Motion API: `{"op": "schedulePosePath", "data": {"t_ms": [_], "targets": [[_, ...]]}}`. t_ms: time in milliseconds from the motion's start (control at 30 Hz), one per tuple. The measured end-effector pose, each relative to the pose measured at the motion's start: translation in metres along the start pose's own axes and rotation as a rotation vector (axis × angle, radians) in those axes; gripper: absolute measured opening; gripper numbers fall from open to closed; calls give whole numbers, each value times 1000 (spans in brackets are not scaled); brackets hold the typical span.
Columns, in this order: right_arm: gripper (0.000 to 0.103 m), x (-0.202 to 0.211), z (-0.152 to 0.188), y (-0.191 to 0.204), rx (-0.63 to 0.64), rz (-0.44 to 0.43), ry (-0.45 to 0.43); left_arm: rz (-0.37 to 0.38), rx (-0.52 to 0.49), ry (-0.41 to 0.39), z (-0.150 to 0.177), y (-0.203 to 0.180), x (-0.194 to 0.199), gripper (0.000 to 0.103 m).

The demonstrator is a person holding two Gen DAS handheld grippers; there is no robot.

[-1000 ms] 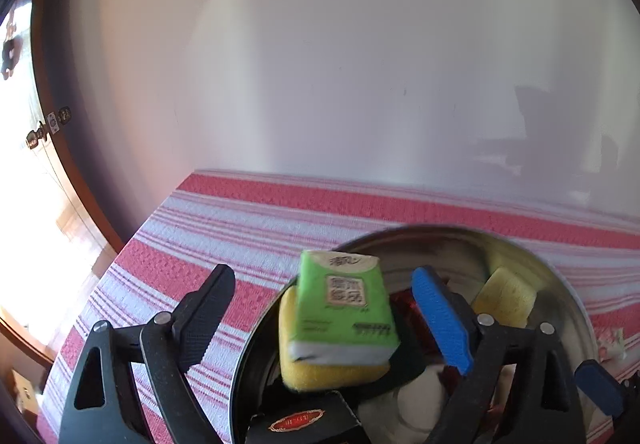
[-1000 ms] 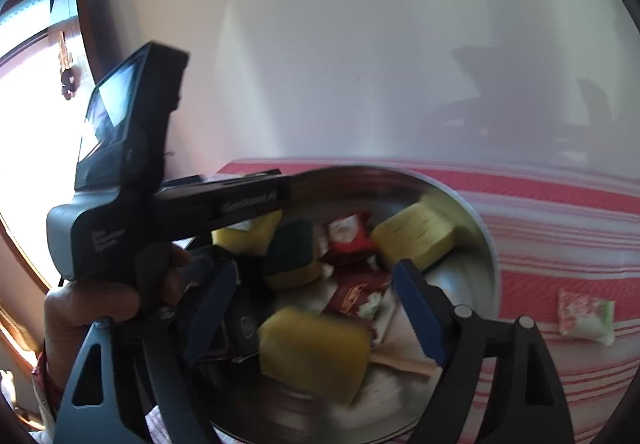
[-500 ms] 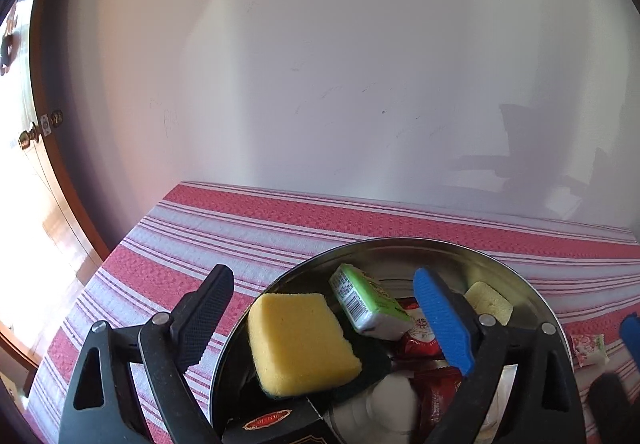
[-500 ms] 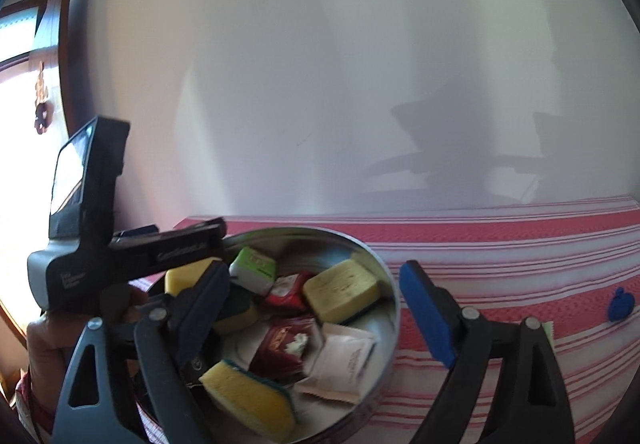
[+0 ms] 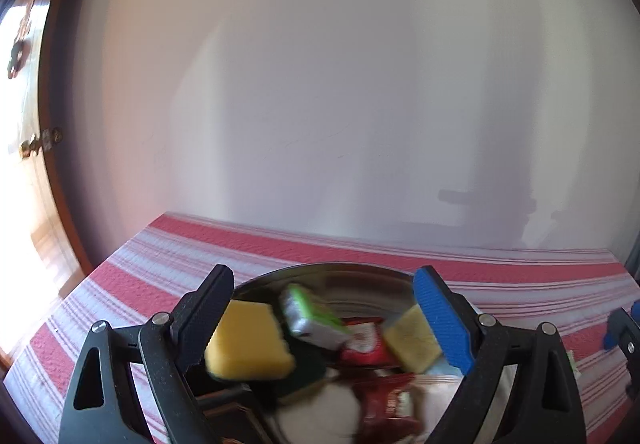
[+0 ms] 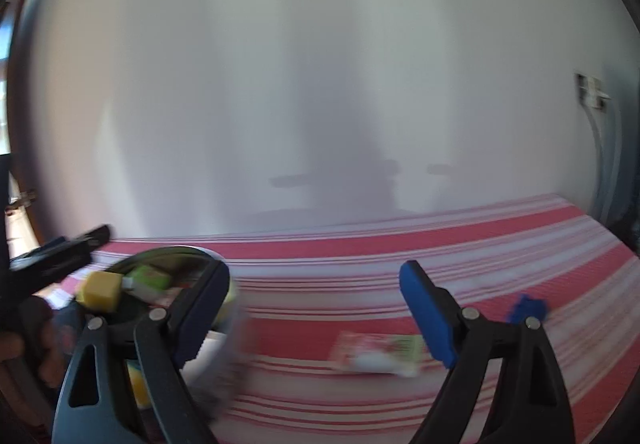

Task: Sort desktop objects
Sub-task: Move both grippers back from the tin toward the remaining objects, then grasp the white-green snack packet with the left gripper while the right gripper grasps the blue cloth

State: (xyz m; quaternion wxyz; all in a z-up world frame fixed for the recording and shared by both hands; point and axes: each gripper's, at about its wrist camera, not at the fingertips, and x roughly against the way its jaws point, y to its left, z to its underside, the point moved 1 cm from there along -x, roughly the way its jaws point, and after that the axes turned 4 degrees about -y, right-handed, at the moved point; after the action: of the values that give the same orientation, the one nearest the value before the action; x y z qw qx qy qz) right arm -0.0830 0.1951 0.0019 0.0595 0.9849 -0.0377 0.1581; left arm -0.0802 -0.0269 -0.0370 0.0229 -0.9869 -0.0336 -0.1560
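A red-and-white striped cloth (image 6: 360, 328) is covering the table below a pale wall. The left gripper (image 5: 324, 314) is hanging jaws apart, empty, over the bowl (image 5: 360, 271) of sponges and packets. The right gripper (image 6: 316, 310), its jaws having just been opening, is gaping empty above a packet (image 6: 378, 354) lying on the cloth.

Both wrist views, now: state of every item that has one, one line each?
left hand-held gripper: open, empty, over the bowl
right hand-held gripper: open, empty, jaws just widened, over the cloth
metal bowl: upright, full of items
yellow sponge: in bowl, tilted on the pile
green box: in bowl, on its side
pink-green packet: flat on the striped tablecloth, outside bowl
blue object: on cloth, blurred
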Motion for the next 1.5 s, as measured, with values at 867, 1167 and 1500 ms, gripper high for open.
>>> {"op": "schedulePosePath", "data": {"t_ms": [867,1167,1500], "targets": [[89,12,24,-132,-36,310,71,377,-391,48,61,-191,44,93],[89,15,26,-165,-147,287,82,375,-356,305,86,-231,-1,93],[89,18,24,-187,-250,271,83,295,-300,496,105,-233,-40,93]]}}
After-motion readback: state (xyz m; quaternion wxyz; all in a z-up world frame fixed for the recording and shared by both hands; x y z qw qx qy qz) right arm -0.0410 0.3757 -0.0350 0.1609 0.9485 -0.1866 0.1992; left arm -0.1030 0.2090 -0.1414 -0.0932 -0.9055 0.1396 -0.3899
